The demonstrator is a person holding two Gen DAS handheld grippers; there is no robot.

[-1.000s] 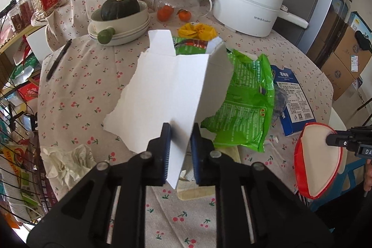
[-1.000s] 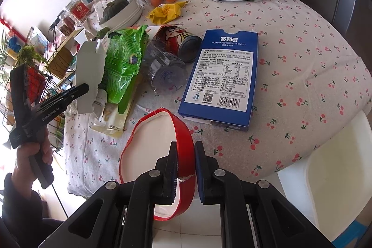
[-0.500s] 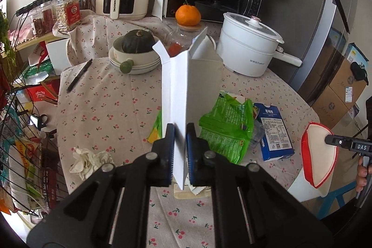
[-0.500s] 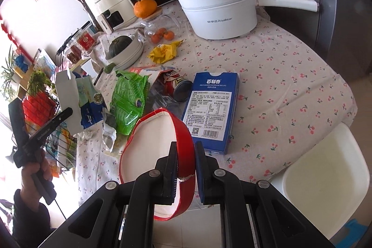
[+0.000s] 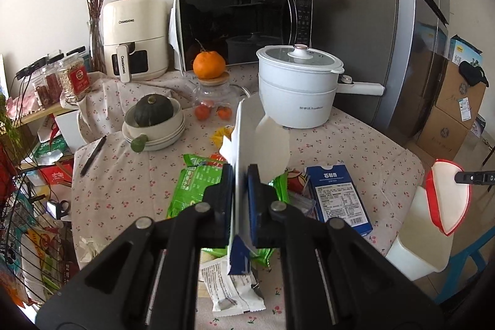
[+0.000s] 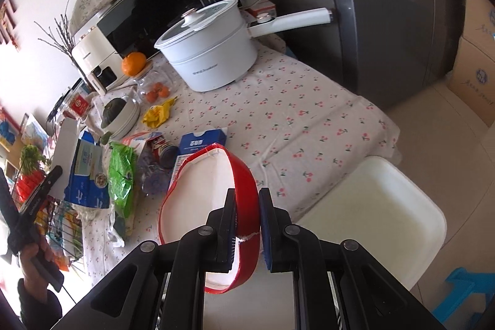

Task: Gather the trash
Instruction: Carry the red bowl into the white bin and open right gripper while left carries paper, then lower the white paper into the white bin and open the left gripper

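- Clamping the left gripper (image 5: 239, 200) on the torn white carton (image 5: 247, 141), I'm keeping it clear of the table litter.
- Pinching the red-rimmed lid (image 6: 213, 200) in the right gripper (image 6: 247, 225), I'm carrying it toward the white bin (image 6: 374, 215) at three o'clock.

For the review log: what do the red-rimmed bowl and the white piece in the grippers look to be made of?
Red-rimmed bowl: apparently coated paperboard with a glossy red outside and matte white inside; its wall is squashed oval and torn at the pinch.
White piece: a flattened carton of thin cardboard, matte white inside with a blue printed face, judging by its straight creases and ragged torn edge.
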